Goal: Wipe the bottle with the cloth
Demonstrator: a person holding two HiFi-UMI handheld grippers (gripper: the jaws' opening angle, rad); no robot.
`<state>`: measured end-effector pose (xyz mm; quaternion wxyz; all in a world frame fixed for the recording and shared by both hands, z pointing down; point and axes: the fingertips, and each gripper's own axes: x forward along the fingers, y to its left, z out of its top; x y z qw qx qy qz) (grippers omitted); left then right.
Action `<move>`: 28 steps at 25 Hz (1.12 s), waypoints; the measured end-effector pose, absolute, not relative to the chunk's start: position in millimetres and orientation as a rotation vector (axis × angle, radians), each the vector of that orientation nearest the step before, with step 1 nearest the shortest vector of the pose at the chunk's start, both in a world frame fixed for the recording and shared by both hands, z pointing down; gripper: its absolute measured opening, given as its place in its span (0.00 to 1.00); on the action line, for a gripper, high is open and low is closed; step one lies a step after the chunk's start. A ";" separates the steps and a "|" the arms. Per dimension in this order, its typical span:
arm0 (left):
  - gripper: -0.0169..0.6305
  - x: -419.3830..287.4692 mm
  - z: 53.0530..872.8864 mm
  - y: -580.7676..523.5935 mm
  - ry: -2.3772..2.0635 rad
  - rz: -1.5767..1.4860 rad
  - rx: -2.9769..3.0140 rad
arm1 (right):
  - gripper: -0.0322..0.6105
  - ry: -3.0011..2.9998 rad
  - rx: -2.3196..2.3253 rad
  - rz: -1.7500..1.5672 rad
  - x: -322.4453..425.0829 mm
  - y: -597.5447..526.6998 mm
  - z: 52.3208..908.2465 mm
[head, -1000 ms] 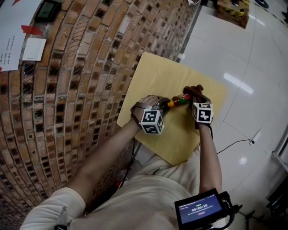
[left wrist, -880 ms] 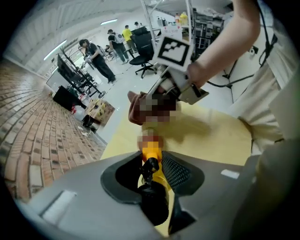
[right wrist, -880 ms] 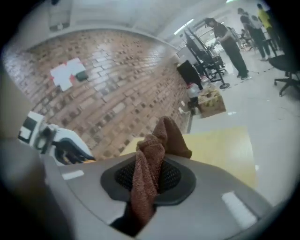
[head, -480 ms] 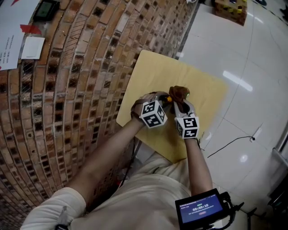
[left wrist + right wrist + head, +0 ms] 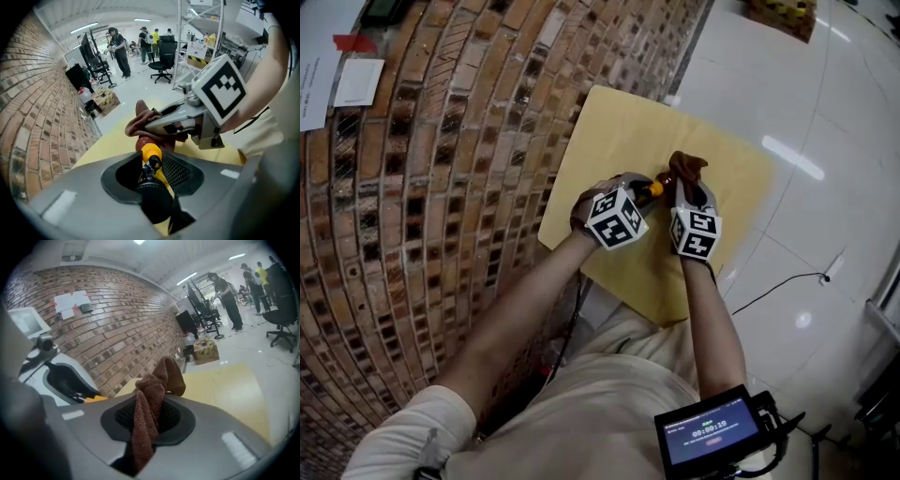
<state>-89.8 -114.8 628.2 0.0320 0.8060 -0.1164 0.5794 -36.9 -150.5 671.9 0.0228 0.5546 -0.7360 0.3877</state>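
Left gripper first: its jaws are nearly together, pinched on the orange-and-dark end of the bottle. The reddish body runs straight ahead from those pads. Just ahead of them my right gripper is clamped on the brown cloth, which drapes over the bottle's far part. In the right gripper view a fold stands up past the jaws and the rest trails back between them.

I judge the wipe to be under way, not finished. The cloth touches the body, but the orange neck beside the left pads is bare. I can't tell how much of the body has been cleaned. Strokes along the body and round its underside seem left to do.

Room is tight between the grippers: a stroke toward the left jaws ends almost at once. The yellow table lies below both. A brick wall stands close outside the left gripper, and open floor lies outside the right.
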 end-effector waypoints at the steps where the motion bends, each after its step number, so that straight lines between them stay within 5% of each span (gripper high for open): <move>1: 0.25 -89.8 628.5 -112.3 -0.355 1.778 2.483 | 0.15 -2.244 1.720 1.237 -33.4 -151.1 681.6; 12: 0.25 -89.8 619.1 -112.5 -0.490 1.565 2.447 | 0.15 -2.078 1.479 1.538 -31.3 -141.6 743.6; 24: 0.25 -93.6 620.5 -119.5 -0.609 1.446 2.359 | 0.15 -2.652 1.025 0.887 -87.0 -70.2 657.7; 28: 0.24 -92.8 620.8 -120.3 -0.608 1.452 2.348 | 0.15 -2.620 0.949 0.985 -98.3 -88.3 677.8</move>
